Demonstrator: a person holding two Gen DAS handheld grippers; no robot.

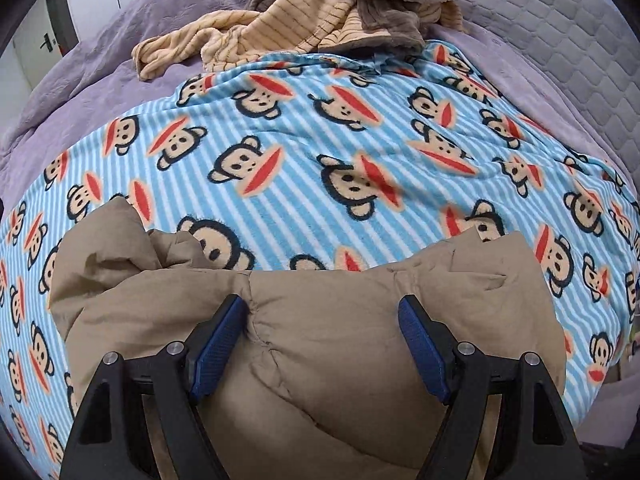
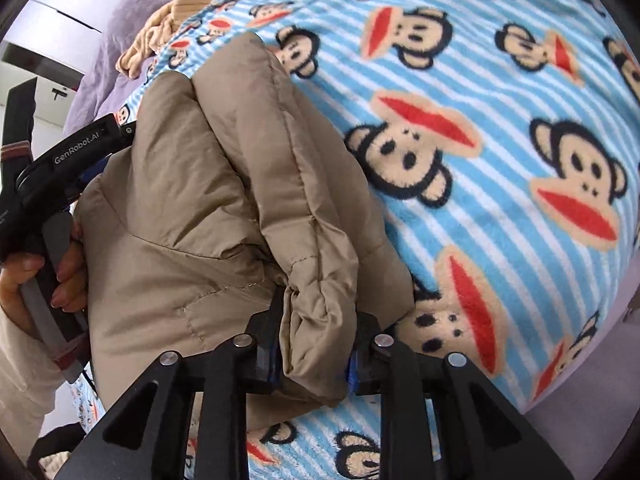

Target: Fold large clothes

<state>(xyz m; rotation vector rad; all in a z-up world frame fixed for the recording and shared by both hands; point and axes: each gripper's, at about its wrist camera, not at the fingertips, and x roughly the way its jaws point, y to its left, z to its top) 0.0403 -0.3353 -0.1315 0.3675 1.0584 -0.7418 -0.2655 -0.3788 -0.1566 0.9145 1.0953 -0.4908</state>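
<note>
Tan puffer jacket point(image 1: 320, 340): bunched on the monkey-print fleece blanket point(image 1: 320, 152) covering the bed. Left gripper point(image 1: 324, 344): jaws wide apart, straddling padding, gripping nothing. Right gripper point(image 2: 316, 360): clamped on a thick quilted fold. Risk: slippery padded fabric may slide free, or the blanket snag, spoiling the fold.

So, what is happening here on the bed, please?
A person is folding a tan quilted puffer jacket on a blue striped monkey-print fleece blanket. The right gripper is shut on a bunched edge of the jacket. The left gripper is open, its fingers astride the padded fabric. A heap of beige striped clothes lies beyond.
</note>
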